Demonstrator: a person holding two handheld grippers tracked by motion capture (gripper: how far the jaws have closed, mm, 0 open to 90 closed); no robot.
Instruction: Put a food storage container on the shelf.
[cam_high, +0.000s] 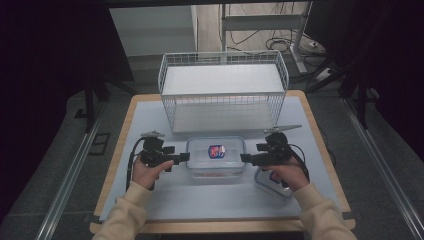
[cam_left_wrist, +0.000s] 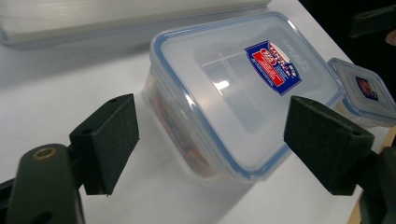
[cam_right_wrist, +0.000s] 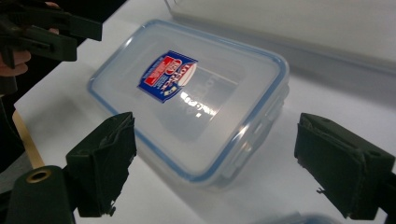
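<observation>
From the high view, the box sits mid-table in front of the wire basket, with the left gripper at its left end and the right gripper at its right; both forearms reach in level, hands pointing inward. A second, smaller box lies under the right hand. To lift it well, I judge both should close on the short ends together, low under the lid rim. In the left gripper view, jaws stand apart, straddling a corner of the box, not touching. In the right gripper view, jaws likewise gape around the near end of the box.
</observation>
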